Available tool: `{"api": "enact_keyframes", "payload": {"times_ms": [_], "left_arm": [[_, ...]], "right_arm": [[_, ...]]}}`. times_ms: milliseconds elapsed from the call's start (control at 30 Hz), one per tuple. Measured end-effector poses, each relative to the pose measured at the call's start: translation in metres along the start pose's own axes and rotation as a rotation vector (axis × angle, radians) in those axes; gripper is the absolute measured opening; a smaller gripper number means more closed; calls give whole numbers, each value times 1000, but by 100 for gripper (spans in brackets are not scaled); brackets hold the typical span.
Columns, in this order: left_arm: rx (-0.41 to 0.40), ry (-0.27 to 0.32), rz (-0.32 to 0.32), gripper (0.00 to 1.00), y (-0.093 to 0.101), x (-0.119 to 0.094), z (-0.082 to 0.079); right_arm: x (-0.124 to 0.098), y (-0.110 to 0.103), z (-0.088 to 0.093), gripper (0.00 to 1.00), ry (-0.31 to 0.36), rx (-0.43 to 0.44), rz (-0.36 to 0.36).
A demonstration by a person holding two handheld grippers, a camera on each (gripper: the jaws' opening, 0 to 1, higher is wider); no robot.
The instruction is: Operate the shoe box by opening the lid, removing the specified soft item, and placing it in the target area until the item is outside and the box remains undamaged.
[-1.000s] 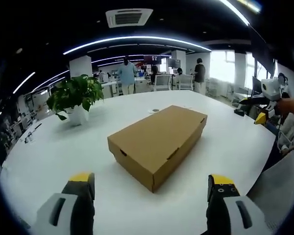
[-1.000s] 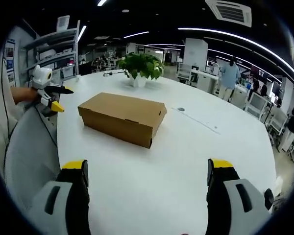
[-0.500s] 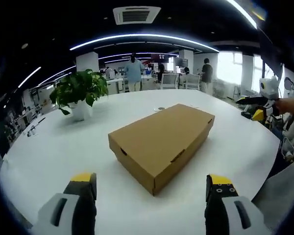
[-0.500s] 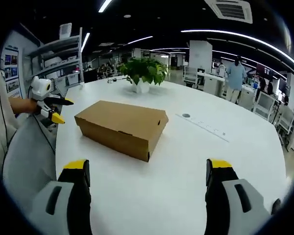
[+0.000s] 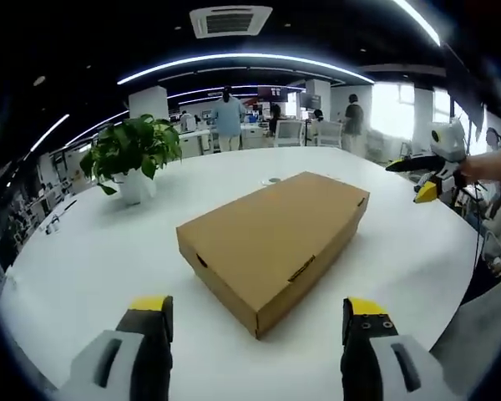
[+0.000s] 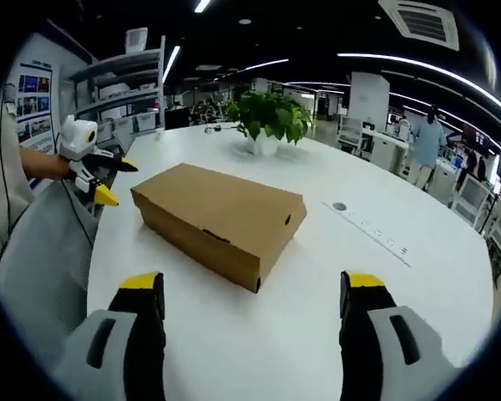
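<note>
Table: a wide white round table carries everything here.
Shoe box: a brown cardboard shoe box lies flat near the table's middle, lid fully down; its contents are hidden.
Potted plant: a green leafy potted plant in a white pot stands on the table, well apart from the box on its far side.
Left gripper: the left gripper has its yellow-tipped jaws spread wide and holds nothing; it hangs above the table just short of the box's near corner.
Right gripper: the right gripper is likewise wide apart and empty, off the box's other end.
Table socket: a small round table socket sits in the tabletop just beyond the box.
</note>
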State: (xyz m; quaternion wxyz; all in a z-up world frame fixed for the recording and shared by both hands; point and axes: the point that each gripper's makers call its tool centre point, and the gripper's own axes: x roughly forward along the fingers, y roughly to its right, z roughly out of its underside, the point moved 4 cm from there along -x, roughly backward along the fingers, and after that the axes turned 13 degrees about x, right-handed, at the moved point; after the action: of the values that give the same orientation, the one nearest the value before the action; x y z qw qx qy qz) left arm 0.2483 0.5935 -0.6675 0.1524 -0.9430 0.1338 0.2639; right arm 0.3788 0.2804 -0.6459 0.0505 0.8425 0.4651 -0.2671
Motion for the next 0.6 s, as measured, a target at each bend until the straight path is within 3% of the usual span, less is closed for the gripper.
{"api": "enact_keyframes", "payload": {"times_ms": [600], "left_arm": [[5, -37, -37, 71, -4, 28, 0]], "right_arm": [[49, 5, -7, 64, -53, -77, -53]]}}
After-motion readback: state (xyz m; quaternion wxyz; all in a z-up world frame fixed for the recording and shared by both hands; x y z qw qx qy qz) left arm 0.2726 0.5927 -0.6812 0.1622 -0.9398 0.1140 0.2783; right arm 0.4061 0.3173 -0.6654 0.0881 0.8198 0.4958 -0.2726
